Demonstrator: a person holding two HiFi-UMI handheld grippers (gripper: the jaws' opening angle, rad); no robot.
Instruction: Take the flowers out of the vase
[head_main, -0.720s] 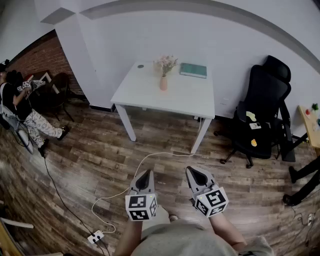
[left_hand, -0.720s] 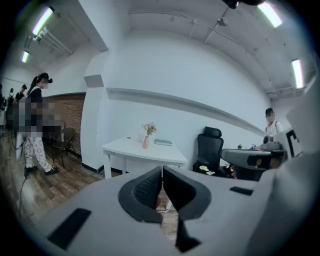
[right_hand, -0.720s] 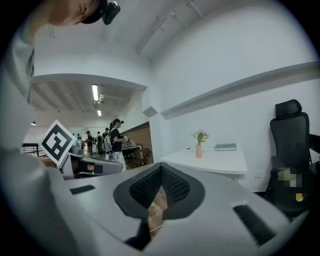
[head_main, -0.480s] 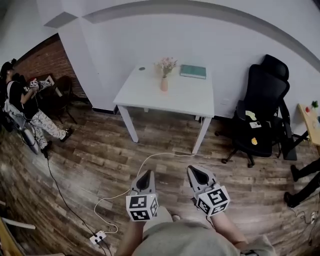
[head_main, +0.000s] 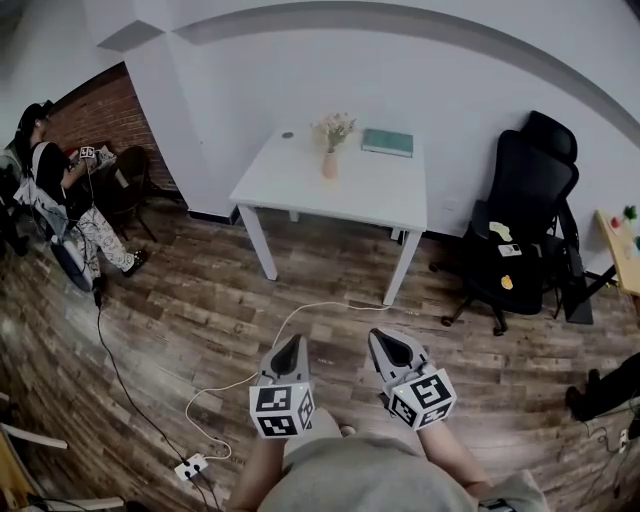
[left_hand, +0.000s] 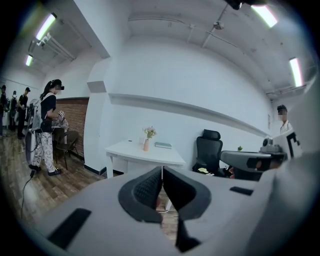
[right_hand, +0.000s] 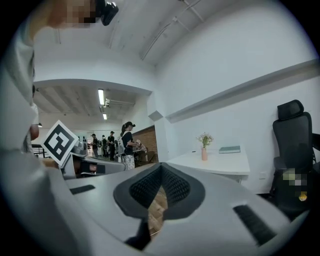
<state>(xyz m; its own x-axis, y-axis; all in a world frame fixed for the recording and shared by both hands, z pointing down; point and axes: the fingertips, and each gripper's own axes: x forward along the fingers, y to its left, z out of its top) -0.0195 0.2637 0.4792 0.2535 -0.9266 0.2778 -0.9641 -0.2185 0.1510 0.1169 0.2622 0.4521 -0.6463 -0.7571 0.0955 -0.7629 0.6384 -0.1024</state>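
The left gripper (head_main: 291, 344) and the right gripper (head_main: 386, 338) are side by side low in the head view, over the wood floor (head_main: 180, 310), at nearly the same place as in the earlier frames. Both point toward the white table (head_main: 300, 190). Each gripper's jaws are pressed together at the tips, with nothing between them. Compared with the earlier frames, the whole scene has shifted slightly to the right in the head view. The person (head_main: 55, 185) at the far left, formerly bent low at the frame edge, now stands more upright and further into the frame. The vase (head_main: 330, 165) has not changed place on the table: it stands upright near the middle of the back half of the top, to the left of the teal book (head_main: 387, 142) and apart from it. The flowers (head_main: 334, 128) remain in the vase, with the stems' long axis vertical and the blooms up, fanning slightly above the neck. Vase and flowers are well apart from both grippers. A black office chair (head_main: 525, 215) stands to the right of the table. A white cable (head_main: 300, 318) runs across the floor to a power strip (head_main: 190, 467).
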